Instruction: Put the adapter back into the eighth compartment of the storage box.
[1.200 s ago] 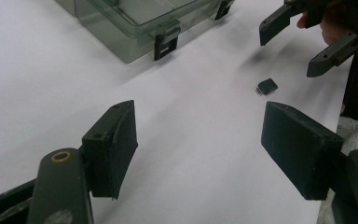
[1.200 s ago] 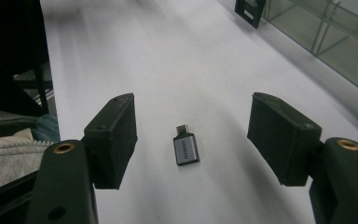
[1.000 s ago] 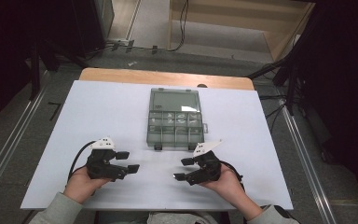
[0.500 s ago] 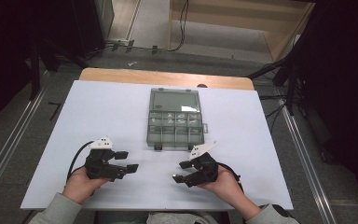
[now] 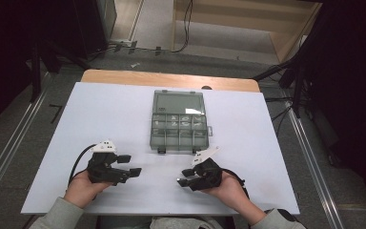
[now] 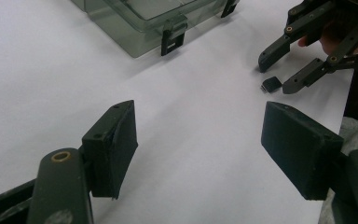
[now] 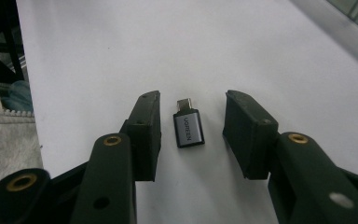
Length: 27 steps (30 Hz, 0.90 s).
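A small grey USB adapter (image 7: 189,128) lies flat on the white table (image 5: 100,114) in the right gripper view. It sits between the two black jaws of my right gripper (image 7: 193,100), with a gap on each side. These jaws have just been closing, and the pads do not touch the adapter. In the left gripper view the adapter (image 6: 270,84) lies by the right gripper (image 6: 276,77). In the high view my right gripper (image 5: 183,177) is near the front edge. My left gripper (image 5: 131,165) rests open to its left, with nothing between its jaws (image 6: 200,135).
A clear plastic compartment box (image 5: 178,121) with small parts inside stands at the table's middle, its latches (image 6: 172,41) facing the grippers. A cable trails from each gripper. Bare white surface lies between the two hands and to the left of the box.
The right gripper's jaws have drawn closer together around the adapter, and that hand has shifted slightly left. The left gripper has stayed put.
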Available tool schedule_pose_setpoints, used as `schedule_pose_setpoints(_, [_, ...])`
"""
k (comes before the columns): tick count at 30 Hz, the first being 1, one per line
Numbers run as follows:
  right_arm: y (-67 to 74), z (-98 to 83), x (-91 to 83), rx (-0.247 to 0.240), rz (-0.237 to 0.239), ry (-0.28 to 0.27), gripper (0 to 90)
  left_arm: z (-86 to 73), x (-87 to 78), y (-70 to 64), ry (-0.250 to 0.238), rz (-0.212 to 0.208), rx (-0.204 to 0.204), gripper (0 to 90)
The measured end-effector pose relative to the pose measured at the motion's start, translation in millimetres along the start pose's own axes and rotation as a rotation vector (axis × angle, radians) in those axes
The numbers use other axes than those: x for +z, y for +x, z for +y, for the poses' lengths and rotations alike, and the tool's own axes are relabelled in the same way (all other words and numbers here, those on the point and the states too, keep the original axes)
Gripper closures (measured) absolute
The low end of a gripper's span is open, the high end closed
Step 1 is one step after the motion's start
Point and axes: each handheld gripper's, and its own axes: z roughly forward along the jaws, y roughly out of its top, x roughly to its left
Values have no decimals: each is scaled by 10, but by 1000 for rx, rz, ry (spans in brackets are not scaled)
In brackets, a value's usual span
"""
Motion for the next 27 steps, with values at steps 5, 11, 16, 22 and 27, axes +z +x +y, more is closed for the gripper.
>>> schedule_pose_setpoints(5, [34,1,4,-16,-8,14,634,0,-2,2,-2,1,0,269])
schedule_pose_setpoints(11, [45,2,8,-32,-18,23,732,0,-1,1,-2,0,1,270])
schedule_pose_setpoints(16, [35,17,9,-31,-13,32,735,-1,-3,4,-2,0,0,269])
schedule_pose_setpoints(22, [-12,31,2,-5,13,34,735,0,4,-2,1,0,2,269])
schedule_pose_setpoints(27, [-41,39,-39,9,18,17,736,-1,10,-3,2,-2,4,270])
